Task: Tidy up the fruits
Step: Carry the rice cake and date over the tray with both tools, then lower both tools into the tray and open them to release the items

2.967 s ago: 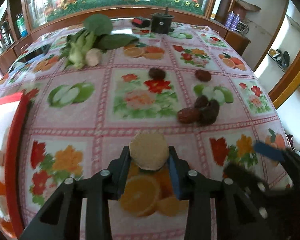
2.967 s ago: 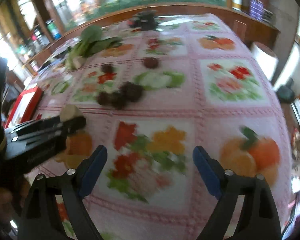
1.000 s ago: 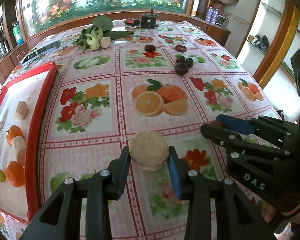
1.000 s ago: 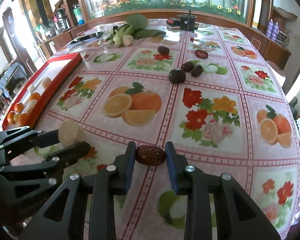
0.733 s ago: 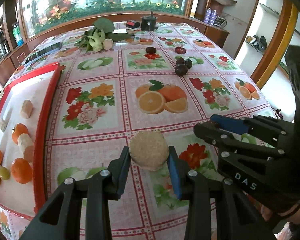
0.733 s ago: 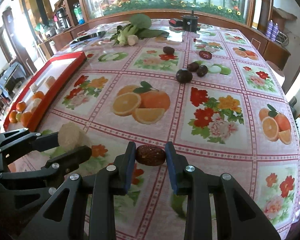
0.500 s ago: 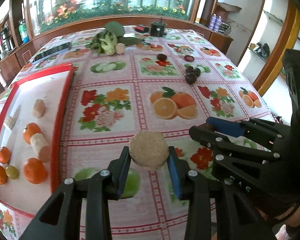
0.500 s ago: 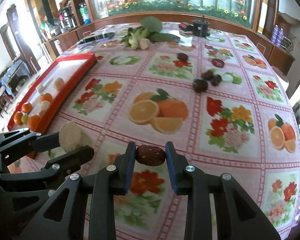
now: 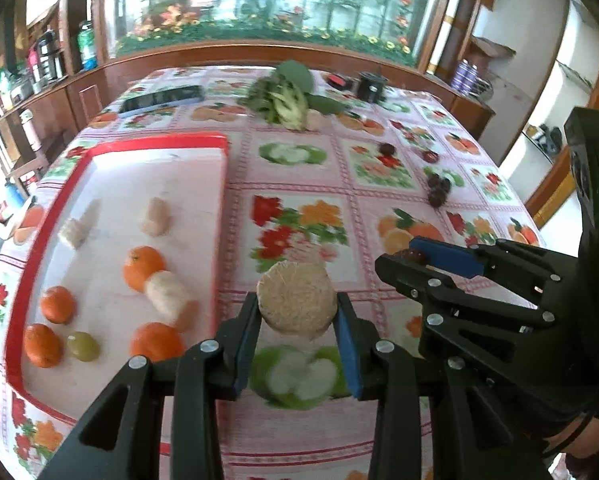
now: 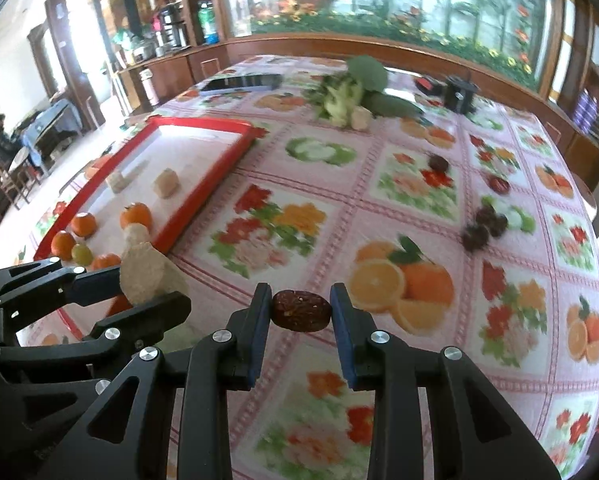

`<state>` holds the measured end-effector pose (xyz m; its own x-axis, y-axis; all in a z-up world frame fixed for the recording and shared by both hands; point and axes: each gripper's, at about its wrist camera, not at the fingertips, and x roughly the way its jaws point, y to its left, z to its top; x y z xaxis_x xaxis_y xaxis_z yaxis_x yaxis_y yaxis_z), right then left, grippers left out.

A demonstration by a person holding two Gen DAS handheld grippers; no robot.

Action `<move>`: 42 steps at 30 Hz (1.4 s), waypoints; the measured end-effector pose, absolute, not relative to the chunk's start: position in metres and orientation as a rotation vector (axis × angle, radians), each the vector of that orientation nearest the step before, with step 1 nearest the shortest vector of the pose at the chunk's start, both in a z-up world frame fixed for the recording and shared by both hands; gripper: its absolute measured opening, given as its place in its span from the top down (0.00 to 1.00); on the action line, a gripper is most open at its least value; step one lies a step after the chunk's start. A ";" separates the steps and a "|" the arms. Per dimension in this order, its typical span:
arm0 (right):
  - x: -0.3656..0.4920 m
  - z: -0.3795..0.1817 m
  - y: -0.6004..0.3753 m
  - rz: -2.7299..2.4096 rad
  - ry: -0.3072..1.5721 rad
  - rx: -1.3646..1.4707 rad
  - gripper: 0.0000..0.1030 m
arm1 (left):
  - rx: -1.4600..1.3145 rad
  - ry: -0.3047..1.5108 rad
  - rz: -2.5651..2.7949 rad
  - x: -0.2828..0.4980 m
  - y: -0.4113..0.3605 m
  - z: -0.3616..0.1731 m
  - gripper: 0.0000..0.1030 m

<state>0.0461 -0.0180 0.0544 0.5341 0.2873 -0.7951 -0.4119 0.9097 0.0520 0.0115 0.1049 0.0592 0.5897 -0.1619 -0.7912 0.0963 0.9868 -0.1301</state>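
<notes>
My left claw [image 9: 296,312] is clamped on a round tan chunk [image 9: 296,300], its flat fibrous face turned toward the camera, held above the tablecloth [image 9: 299,184] just right of the red tray [image 9: 219,216]. My right claw [image 10: 300,314] is pinched on a dark red date [image 10: 302,311], gripped end to end between the blue pads, also off the cloth. The two claws sit side by side, the left one at the lower left of the right wrist view with the chunk sticking out of it.

In the tray lie several oranges [image 9: 143,267], a small green fruit [image 9: 83,346] and a few more tan chunks [image 9: 167,294], one touching an orange. Farther across the table, a cluster of dark fruits [image 10: 484,226] rests near a printed green square, with two more dark ones [image 10: 438,162] apart beyond it. A bunch of leafy greens [image 10: 349,92], a phone [image 10: 241,82] and a black box [image 10: 462,98] are at the far end.
</notes>
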 end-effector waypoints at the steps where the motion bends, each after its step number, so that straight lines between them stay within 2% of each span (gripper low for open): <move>1: 0.048 0.056 -0.014 0.426 0.915 -0.153 0.71 | -0.083 0.924 -0.137 0.013 0.112 0.061 0.62; 12: 0.073 0.069 0.069 0.526 0.843 -0.236 0.71 | -0.148 0.917 0.022 0.035 0.188 0.064 0.62; 22: 0.107 0.051 0.114 0.566 0.857 -0.257 0.71 | -0.204 0.963 0.146 0.062 0.246 0.042 0.62; 42: 0.122 0.022 0.121 0.616 0.896 -0.254 0.71 | -0.171 1.006 0.179 0.083 0.245 0.013 0.61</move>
<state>0.1225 0.1211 0.0220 0.4680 0.3931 -0.7915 -0.5981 0.8002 0.0437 0.0832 0.2446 0.0134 0.5230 0.0699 -0.8494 -0.2274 0.9720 -0.0600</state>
